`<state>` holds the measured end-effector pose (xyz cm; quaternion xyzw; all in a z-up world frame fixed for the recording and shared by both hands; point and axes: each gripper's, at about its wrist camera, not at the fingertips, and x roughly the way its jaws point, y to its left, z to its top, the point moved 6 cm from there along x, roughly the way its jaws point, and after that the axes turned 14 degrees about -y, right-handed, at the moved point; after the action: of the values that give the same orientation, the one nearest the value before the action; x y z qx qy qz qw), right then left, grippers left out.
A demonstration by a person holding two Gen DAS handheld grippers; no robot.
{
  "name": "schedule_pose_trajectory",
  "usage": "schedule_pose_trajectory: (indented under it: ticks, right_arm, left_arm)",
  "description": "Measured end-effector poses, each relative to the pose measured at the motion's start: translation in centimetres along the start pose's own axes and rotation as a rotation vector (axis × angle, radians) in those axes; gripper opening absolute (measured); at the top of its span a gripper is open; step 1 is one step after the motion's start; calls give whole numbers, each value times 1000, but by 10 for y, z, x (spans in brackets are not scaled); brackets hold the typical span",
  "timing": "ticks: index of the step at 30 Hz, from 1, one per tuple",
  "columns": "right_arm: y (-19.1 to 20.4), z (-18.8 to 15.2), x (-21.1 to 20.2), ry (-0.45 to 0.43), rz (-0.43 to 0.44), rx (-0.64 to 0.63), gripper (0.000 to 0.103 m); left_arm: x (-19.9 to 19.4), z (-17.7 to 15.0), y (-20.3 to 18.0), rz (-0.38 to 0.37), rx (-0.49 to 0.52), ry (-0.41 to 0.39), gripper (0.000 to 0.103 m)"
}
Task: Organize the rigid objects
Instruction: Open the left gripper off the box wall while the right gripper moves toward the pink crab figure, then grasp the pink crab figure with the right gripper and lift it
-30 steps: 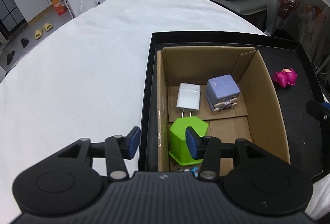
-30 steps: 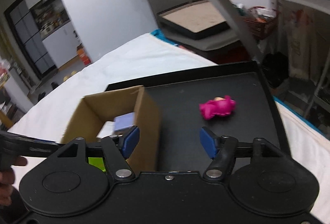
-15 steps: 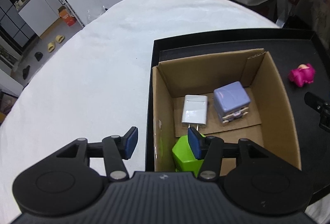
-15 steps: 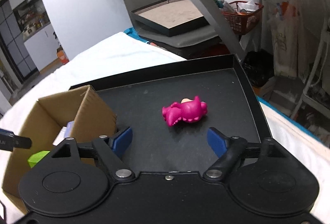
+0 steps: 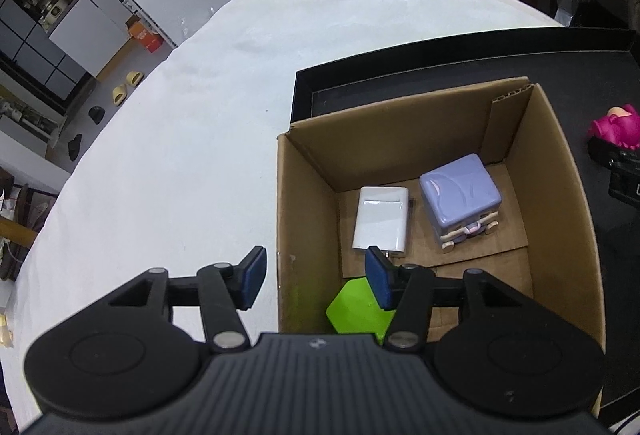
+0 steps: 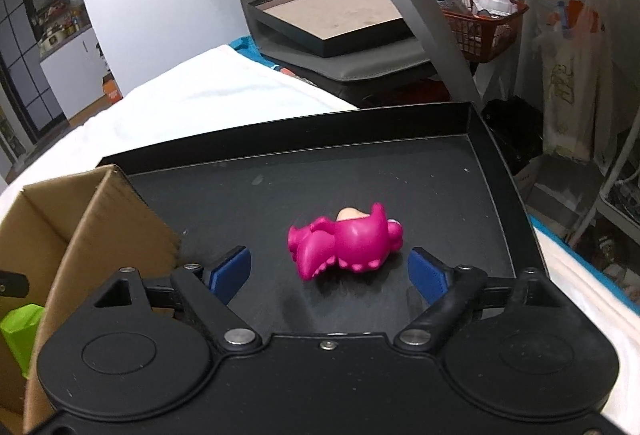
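**Right gripper closing in on the last loose toy**

Closer than a second ago, the right gripper [image 6: 330, 271] is now bracketing the pink toy figure [image 6: 346, 241], which earlier sat well ahead of it and off to one side. Its jaws are opening, with the toy lying on its side between the blue pads and neither pad touching it yet; the spread is wider than before, probably to clear the figure's bulky body.

The toy is resting on the black tray [image 6: 496, 171], apart from the cardboard box [image 5: 560, 195], and looks to be the only piece not yet sorted. Inside the box a white charger [image 5: 382, 221], a lavender cube figure [image 5: 460, 201] and a green block [image 5: 356, 309] are already sitting on the floor.

The left gripper [image 5: 316, 281] is hovering over the box's near-left wall, jaws about half apart and slowly widening, holding nothing. Compared with the earlier view it is sitting further over the box, so the green block is now partly hidden behind its right pad. It seems to be waiting by the box.
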<state>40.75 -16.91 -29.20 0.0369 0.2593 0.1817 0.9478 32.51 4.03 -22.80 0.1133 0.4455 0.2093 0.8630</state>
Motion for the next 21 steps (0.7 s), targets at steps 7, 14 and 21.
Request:
schedule_pose_trajectory:
  ticks: [7,14,21]
  right_arm:
    - [0,-4,11,4,-16,-35,79]
    - [0,0,2,-1,-16,-26,66]
    - [-1,15,-21,-21,-27,-5,66]
  left_arm:
    - [5,-1,1,18,-11,19,53]
    - [1,-2,9,18,-46,25,53]
    - [-7,-6,13,-1,-75,5,53]
